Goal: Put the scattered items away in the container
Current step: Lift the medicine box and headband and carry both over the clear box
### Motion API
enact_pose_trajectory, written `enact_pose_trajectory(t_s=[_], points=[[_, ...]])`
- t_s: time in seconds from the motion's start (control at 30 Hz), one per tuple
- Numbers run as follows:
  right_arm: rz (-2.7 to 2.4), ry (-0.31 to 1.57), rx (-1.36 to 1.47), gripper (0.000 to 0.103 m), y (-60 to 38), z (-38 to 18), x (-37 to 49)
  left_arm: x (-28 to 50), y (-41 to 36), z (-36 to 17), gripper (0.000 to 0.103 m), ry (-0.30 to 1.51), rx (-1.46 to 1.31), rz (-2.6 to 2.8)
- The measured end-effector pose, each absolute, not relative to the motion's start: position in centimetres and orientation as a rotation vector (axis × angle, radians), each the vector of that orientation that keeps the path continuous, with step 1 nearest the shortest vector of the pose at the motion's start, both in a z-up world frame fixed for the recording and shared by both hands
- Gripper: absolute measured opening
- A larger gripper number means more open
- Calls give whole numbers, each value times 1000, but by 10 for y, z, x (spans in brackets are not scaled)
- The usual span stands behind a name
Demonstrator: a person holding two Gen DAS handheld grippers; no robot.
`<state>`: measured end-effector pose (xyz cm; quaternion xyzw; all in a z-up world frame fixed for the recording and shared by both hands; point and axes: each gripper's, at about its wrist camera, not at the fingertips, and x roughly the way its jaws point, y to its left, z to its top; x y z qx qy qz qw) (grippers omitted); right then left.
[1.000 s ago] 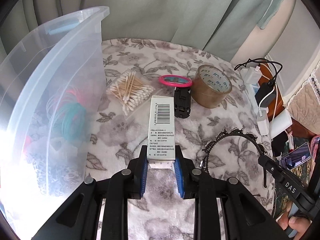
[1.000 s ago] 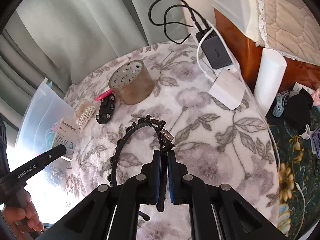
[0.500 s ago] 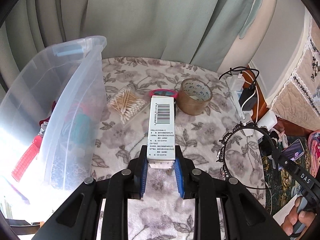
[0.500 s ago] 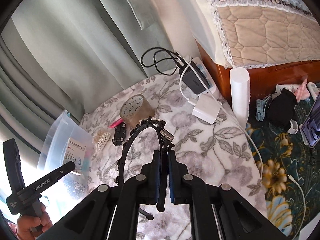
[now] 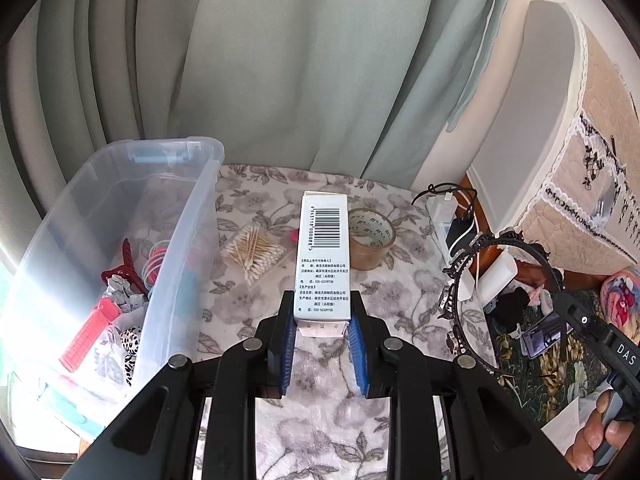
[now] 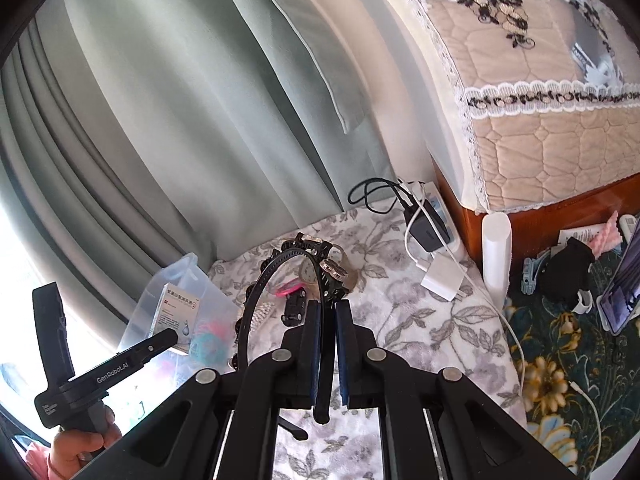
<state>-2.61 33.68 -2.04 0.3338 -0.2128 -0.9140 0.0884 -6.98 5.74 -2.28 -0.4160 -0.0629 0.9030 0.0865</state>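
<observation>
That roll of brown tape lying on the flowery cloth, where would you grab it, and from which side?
The tape roll lies flat with its hole facing up. Come straight down from above, one finger in the hole and one outside, pinching the wall on the side facing the cameras: its rim is thin and the cloth there looks bare.

The right tongs (image 6: pixel 328 344) clamp a black beaded plastic headband (image 6: pixel 276 276) above the floral-cloth surface (image 6: pixel 420 320), near the clear plastic container (image 6: pixel 184 280).
</observation>
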Motion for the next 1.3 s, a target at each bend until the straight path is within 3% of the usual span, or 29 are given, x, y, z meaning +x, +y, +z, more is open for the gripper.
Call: enact_pose_trajectory(t_s=[0.7,1.3], points=[[-2673,-485,714,8,276,71,0,-34,-26,47,25,-313,-935,2884],[-2511,-223,813,8,151,60,-35,-25,-136,17,25,-545,-986,2978]])
